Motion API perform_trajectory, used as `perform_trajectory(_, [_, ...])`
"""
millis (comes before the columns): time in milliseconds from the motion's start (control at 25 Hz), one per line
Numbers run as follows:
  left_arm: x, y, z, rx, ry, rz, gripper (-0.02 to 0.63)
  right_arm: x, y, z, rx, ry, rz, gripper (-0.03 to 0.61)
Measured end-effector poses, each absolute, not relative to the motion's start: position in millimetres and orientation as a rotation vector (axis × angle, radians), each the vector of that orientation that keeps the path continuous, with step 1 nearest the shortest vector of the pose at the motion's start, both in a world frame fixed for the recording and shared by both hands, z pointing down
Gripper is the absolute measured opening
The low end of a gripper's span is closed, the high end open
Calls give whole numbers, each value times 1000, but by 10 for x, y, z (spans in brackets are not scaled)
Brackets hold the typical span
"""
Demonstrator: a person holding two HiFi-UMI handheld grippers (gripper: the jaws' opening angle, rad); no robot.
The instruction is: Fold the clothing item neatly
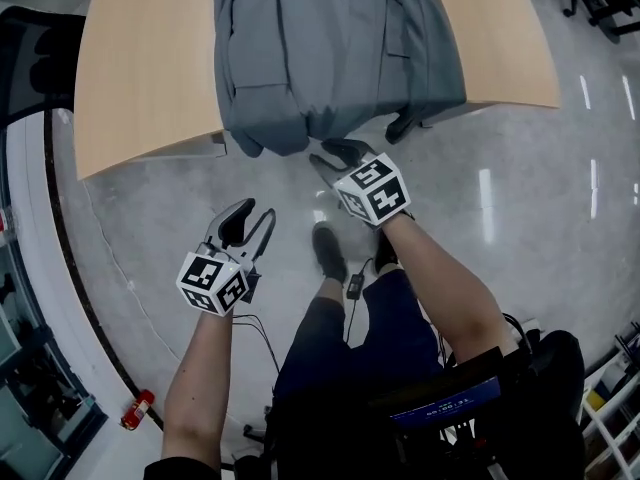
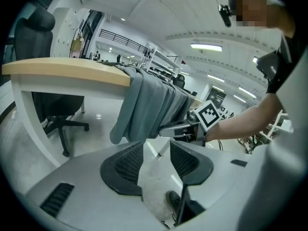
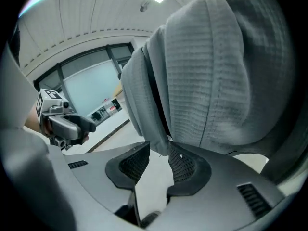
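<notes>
Your left gripper (image 1: 255,214) hangs low over the grey polished floor (image 1: 150,228), well short of the cloth, jaws about half apart with nothing in them. Your right gripper (image 1: 338,156) is up at the grey ribbed-fabric garment (image 1: 340,48), which drapes over the near edge of the light wooden table (image 1: 140,68). Its jaws are parted, the hanging hem right at their tips and not pinched.
</notes>
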State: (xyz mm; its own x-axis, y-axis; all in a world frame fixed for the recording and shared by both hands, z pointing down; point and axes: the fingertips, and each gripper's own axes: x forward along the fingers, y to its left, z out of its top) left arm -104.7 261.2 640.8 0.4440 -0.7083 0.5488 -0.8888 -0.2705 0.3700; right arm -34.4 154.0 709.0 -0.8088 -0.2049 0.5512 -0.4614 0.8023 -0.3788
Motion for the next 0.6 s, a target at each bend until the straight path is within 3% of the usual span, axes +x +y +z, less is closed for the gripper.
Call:
perform_trajectory(240, [-1332,2253,6751,2038,-1426,390,172,183,1570,7250,509,-2493,768,104])
perform_trajectory(320, [-1461,2106,6833,2056,-1430,432,225,586,1551,7273,530,-2465,742,106])
perform_trajectory(440, [-1427,1949,6883,2115,-1359,475,340,1281,1367,7255,603,-2442,716,170])
perform_trajectory(600, [-1316,1728,6926,2185,-1274,451,371,1812,950,7175,644,-2501,745,256])
